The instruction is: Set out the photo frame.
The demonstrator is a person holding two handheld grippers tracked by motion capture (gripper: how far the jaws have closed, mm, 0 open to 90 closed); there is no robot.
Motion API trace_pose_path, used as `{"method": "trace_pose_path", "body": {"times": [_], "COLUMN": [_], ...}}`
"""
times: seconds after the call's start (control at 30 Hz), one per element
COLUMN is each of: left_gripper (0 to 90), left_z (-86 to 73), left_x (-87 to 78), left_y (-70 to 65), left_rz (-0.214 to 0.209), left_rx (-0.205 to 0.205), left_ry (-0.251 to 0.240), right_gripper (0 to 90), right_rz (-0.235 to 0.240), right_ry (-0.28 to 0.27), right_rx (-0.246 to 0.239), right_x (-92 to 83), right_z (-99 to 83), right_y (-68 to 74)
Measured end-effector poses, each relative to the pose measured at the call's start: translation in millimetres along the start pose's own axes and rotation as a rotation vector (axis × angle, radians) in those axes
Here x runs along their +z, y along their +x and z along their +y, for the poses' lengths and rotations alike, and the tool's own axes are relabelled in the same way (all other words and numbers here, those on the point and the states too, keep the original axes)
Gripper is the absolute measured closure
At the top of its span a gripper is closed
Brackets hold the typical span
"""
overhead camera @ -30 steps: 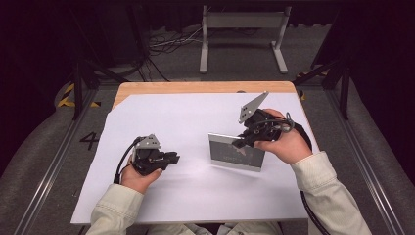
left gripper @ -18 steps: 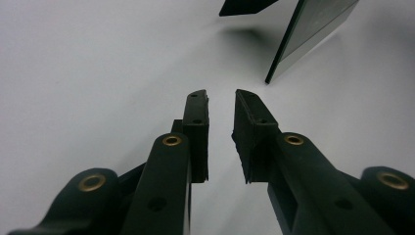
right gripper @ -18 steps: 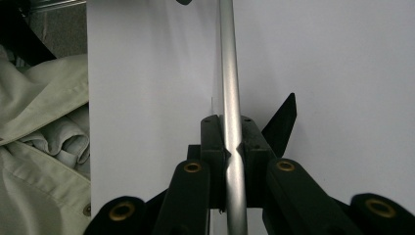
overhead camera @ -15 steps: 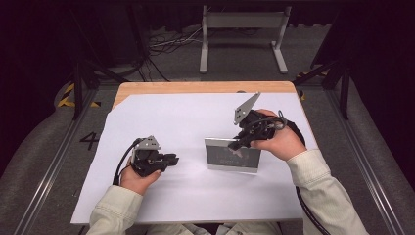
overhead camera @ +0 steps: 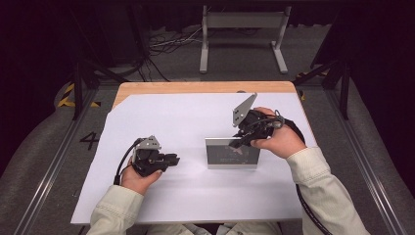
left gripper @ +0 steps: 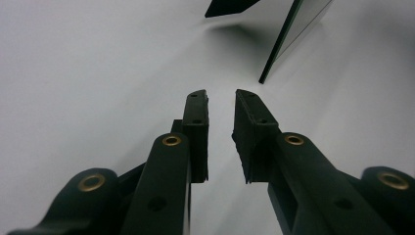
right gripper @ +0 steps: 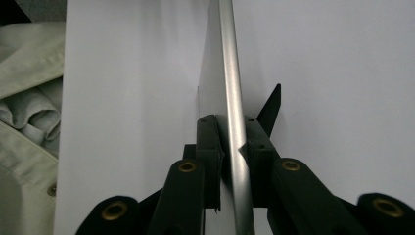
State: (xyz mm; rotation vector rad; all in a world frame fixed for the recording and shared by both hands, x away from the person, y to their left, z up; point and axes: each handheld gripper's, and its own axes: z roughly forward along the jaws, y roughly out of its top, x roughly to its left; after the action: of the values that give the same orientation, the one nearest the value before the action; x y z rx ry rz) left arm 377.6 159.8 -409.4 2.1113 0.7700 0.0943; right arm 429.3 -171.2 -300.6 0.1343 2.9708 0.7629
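Right tongs astride a standing frame's top edge, left tongs idle

At the left of the high view, a hand in a pale sleeve is resting the left tongs on the white sheet that is covering the surface. They are pointing to the right, toward the frame, and are sitting well apart from it. In the left gripper view the left tongs are standing with a narrow gap between their two black jaws, and nothing is lying in that gap; only the bare white sheet is showing through it. Farther off in that view the frame is appearing edge-on as a thin dark slanted line, with its dark back prop jutting out beside it.

Moving toward the middle of the high view, the frame is standing upright on the white sheet, its dark glossy face turned toward the person and a pale border running around it.

At the right, the other hand is holding the right tongs down at the frame's upper right part. In the right gripper view the right tongs are sitting astride the frame's silvery top edge, one jaw on either side and close against it. These jaws have just been opening, with the edge between them, and I cannot tell whether the pads are pressing on the metal
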Motion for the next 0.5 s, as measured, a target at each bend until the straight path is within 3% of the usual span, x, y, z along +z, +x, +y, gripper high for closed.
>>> {"method": "trace_pose_path", "body": {"times": [0.3, 0.5], "left_gripper": [76.1, 76.1], "left_z": [-0.1, 0.3], "left_x": [0.4, 0.3], "left_y": [-0.5, -0.8], "left_rz": [0.002, 0.003], "left_rx": [-0.003, -0.004], "left_ry": [-0.001, -0.003], "right_gripper": [77.0, 70.9], "right_rz": [-0.056, -0.125], "right_ry": [-0.007, -0.030], "right_rx": [-0.050, -0.067], "right_x": [2.6, 2.5], "right_z": [-5.1, -7.6], "right_y": [-3.8, -8.4]}}
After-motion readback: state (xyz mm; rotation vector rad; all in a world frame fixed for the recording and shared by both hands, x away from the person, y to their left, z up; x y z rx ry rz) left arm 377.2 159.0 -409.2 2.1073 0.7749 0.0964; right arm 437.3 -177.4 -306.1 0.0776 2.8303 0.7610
